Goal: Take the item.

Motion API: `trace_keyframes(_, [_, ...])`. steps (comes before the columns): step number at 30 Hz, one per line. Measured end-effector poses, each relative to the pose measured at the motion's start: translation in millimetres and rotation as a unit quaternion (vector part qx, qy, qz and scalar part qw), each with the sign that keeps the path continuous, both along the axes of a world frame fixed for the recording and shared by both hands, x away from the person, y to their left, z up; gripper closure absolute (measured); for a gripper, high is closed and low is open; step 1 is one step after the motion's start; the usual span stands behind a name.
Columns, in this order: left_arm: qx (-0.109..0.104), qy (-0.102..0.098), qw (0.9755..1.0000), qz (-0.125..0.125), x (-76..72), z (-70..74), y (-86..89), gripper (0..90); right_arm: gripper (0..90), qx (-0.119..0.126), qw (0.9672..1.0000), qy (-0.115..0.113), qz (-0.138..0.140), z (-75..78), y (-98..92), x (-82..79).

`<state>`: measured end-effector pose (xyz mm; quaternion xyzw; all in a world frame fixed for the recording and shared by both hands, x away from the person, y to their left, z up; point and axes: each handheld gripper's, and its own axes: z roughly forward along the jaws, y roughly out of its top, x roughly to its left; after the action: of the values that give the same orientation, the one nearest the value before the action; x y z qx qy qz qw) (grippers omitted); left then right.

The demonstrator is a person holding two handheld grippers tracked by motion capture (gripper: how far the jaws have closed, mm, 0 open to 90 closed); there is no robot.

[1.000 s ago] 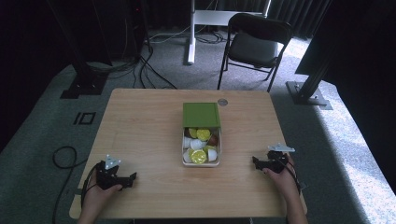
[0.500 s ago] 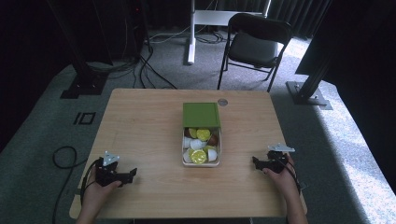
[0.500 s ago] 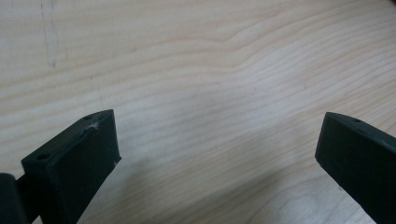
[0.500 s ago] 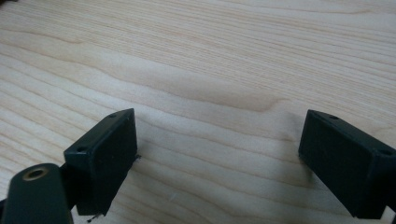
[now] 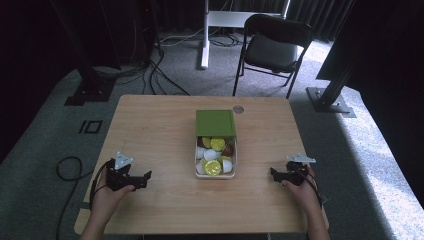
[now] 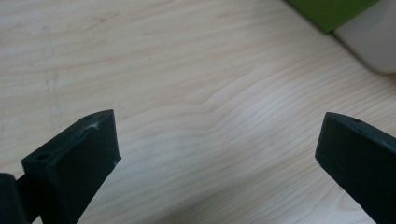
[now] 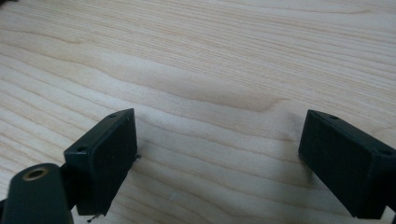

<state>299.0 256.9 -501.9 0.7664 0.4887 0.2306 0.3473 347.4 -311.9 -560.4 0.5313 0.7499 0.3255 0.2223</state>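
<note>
A white box [image 5: 196,165] with a green lid [image 5: 215,123] slid halfway back stands at the middle of the wooden table [image 5: 160,130]. Several yellow, green, white and brown capsules [image 5: 212,156] lie in its uncovered part. My left gripper [image 5: 145,177] rests low over the table near the front left, jaws wide open with bare wood between them [image 6: 219,140]; the box's white corner [image 6: 373,44] and green lid [image 6: 329,11] sit at the upper right of the left gripper view. My right gripper [image 5: 274,174] stands open at the front right over bare wood [image 7: 219,135].
A small round grey disc [image 5: 238,109] lies near the table's far edge. A black folding chair [image 5: 272,45] and a white desk leg [image 5: 205,35] stand behind the table. Cables [image 5: 155,65] run over the floor at the left.
My left gripper has shifted a little to the right, toward the box. The right gripper has stayed in place.
</note>
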Motion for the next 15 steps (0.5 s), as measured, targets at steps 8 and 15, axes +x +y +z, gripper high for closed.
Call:
trace_keyframes(8, [-0.011, -0.017, 0.9994, -0.030, 6.7, 17.2, -20.3, 0.6, 11.3, 0.000, 1.0000, 0.000, 0.000, 0.0, 0.0, 0.0])
trace_keyframes(15, [-0.010, -0.035, 0.9977, -0.057, 11.2, 29.0, -39.8, 0.6, 11.3, 0.000, 1.0000, 0.000, 0.000, 0.0, 0.0, 0.0])
